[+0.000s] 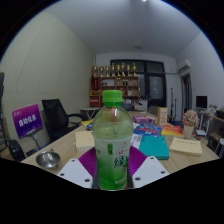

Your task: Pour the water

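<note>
Office walls and a dark window are standing behind a cluttered desk (60, 150), with a shelf of small bottles (115, 72) showing at the far end of the room. Going from the left, a purple sign (27, 122) is leaning beside a black office chair (58, 115), and a small metal bowl (47, 159) is sitting on the desk nearer the fingers. At the centre, a clear plastic bottle (113, 140) with a green cap and green label is standing upright, its long axis vertical, right between the fingers of the hand-held gripper (113, 172). Both fingers appear to be pressing its lower body, so the hand-held gripper is judged to be clenching the bottle. To the right, a teal book (155, 147) and papers (186, 146) are lying on the desk. No receiving vessel is clearly showing apart from the bowl to the left, so pouring would probably call for tilting the bottle that way.
</note>
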A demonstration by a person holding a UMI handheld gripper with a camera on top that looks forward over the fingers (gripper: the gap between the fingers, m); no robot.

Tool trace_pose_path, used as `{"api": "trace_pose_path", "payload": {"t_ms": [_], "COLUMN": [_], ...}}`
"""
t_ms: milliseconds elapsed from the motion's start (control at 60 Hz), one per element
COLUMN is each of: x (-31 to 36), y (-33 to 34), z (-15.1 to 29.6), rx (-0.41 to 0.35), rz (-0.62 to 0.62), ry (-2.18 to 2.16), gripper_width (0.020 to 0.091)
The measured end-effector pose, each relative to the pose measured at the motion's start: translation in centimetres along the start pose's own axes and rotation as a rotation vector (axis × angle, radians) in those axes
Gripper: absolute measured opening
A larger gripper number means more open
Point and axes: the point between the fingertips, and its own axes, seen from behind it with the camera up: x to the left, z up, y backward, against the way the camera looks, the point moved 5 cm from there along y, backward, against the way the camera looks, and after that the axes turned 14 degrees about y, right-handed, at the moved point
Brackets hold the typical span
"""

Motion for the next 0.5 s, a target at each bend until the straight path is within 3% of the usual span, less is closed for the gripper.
{"api": "trace_pose_path", "payload": {"t_ms": [167, 300, 383, 417, 500], "x": [-0.2, -0.3, -0.7, 0.8, -1.7], "y": [0.1, 0.6, 1.9, 2.4, 5.9], "z": [0.1, -0.3, -0.7, -2.1, 0.7], "rx": [-0.011, 0.051, 0.111, 0.103, 0.115], "rz": [0.002, 0.021, 0.03, 0.018, 0.002], "ry": [-0.021, -0.018, -0.009, -0.014, 0.005], "gripper_width": [0.0421, 0.0573, 0.0856, 0.0851, 0.0842]}}
